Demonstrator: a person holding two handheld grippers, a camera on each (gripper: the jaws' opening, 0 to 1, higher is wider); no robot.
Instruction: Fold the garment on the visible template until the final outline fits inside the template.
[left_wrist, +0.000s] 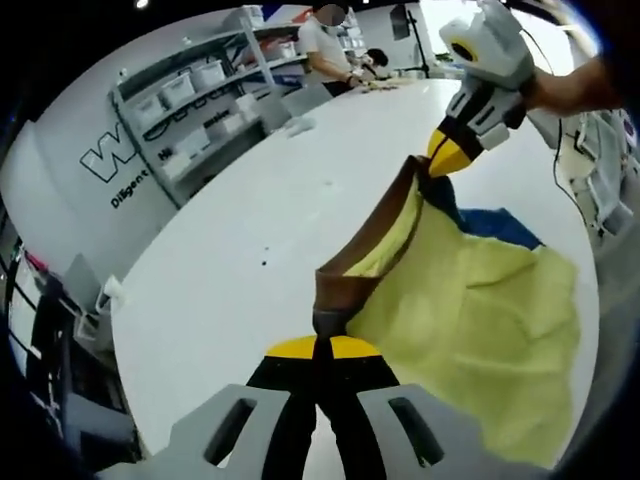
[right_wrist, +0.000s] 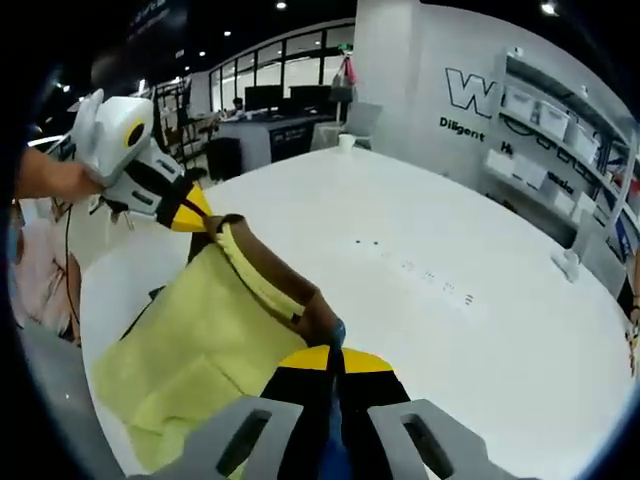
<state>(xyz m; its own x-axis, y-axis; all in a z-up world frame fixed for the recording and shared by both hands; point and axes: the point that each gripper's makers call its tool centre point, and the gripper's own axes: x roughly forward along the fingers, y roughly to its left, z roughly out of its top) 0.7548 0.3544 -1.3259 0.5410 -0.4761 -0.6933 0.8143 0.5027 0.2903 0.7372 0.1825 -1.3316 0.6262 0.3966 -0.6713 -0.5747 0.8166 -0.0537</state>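
Note:
A pale yellow garment (left_wrist: 480, 320) with a brown waistband (left_wrist: 372, 235) is held up over the white table (left_wrist: 250, 230). My left gripper (left_wrist: 322, 345) is shut on the near end of the band. My right gripper (left_wrist: 447, 158), in from the upper right, pinches the far end. In the right gripper view my right gripper (right_wrist: 335, 357) is shut on the band (right_wrist: 290, 290), and the left gripper (right_wrist: 195, 215) grips the other corner. The yellow cloth (right_wrist: 200, 345) hangs between them. A dark blue sheet (left_wrist: 500, 225) shows under the garment; its outline is mostly hidden.
Grey shelves with white bins (left_wrist: 200, 90) line the wall beyond the table, and a person (left_wrist: 325, 45) works at the far edge. A hand (right_wrist: 45, 175) holds the left gripper. A cup (right_wrist: 346, 140) and small dark marks (right_wrist: 420, 268) sit on the tabletop.

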